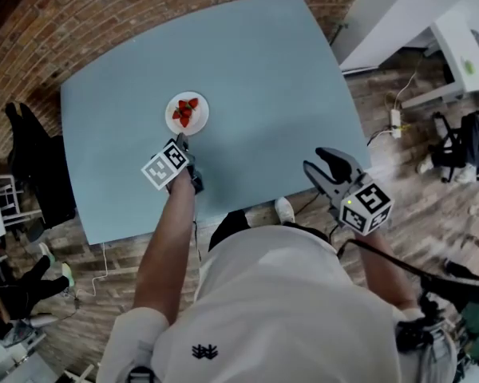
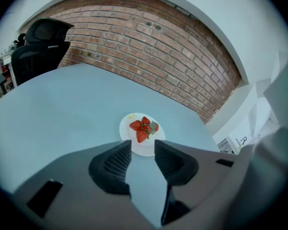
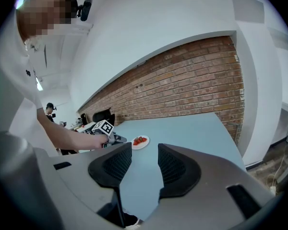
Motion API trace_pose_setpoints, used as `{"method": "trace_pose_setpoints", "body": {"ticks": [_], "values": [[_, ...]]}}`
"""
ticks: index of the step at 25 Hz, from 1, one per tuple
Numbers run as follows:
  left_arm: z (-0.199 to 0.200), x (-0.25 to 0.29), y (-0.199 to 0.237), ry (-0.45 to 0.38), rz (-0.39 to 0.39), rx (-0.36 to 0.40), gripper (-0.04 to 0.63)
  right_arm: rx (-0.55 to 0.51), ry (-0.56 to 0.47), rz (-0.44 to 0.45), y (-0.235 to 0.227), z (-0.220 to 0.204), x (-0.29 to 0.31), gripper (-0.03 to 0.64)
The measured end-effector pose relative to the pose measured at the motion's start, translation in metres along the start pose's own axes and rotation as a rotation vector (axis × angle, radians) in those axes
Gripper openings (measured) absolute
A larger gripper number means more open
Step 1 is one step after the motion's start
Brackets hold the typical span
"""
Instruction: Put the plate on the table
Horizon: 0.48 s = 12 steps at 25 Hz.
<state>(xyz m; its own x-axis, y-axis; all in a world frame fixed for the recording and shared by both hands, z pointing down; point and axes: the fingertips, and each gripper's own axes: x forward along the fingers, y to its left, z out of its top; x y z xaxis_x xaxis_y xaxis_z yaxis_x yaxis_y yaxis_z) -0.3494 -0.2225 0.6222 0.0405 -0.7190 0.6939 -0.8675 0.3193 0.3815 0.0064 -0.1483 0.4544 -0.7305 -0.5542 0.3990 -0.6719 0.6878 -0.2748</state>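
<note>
A small round white plate (image 1: pixel 198 124) of red strawberries (image 1: pixel 185 112) rests on the pale blue surface (image 1: pixel 263 70). Your left tool (image 1: pixel 184 144), jaws apart and empty, is just on your side of the plate. Your right tool (image 1: pixel 319 162), likewise apart and empty, is well away from it.

Wearing white short-sleeve tee (image 1: pixel 287 309) w/ small black logo (image 1: pixel 204 351); left gripper (image 1: pixel 183 140) & right gripper (image 1: pixel 318 162) showing b/w marker cubes (image 1: pixel 164 164), black ribbed pads (image 2: pixel 117 162).

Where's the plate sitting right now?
In the head view, the plate of strawberries rests on the blue table, left of centre, just beyond the open left claw.
</note>
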Motion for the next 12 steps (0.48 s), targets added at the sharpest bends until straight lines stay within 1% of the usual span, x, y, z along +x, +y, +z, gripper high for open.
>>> {"method": "trace_pose_setpoints", "body": {"ticks": [4, 6, 8, 10, 12], "values": [[-0.012, -0.047, -0.027, -0.080, -0.103, -0.070, 0.137, -0.043, -0.007, 0.079, 0.000, -0.006, -0.011, 0.173], [-0.019, -0.075, -0.045, -0.123, -0.162, -0.082, 0.137, -0.059, -0.010, 0.122, 0.001, -0.011, -0.016, 0.173], [-0.027, -0.106, -0.069, -0.177, -0.252, -0.096, 0.137, -0.070, -0.007, 0.162, 0.001, -0.016, -0.022, 0.173], [-0.035, -0.141, -0.097, -0.238, -0.373, -0.111, 0.137, -0.083, 0.000, 0.211, 0.006, -0.020, -0.029, 0.172], [-0.044, -0.176, -0.123, -0.287, -0.474, -0.093, 0.124, -0.104, 0.008, 0.263, 0.012, -0.023, -0.035, 0.172]]}}
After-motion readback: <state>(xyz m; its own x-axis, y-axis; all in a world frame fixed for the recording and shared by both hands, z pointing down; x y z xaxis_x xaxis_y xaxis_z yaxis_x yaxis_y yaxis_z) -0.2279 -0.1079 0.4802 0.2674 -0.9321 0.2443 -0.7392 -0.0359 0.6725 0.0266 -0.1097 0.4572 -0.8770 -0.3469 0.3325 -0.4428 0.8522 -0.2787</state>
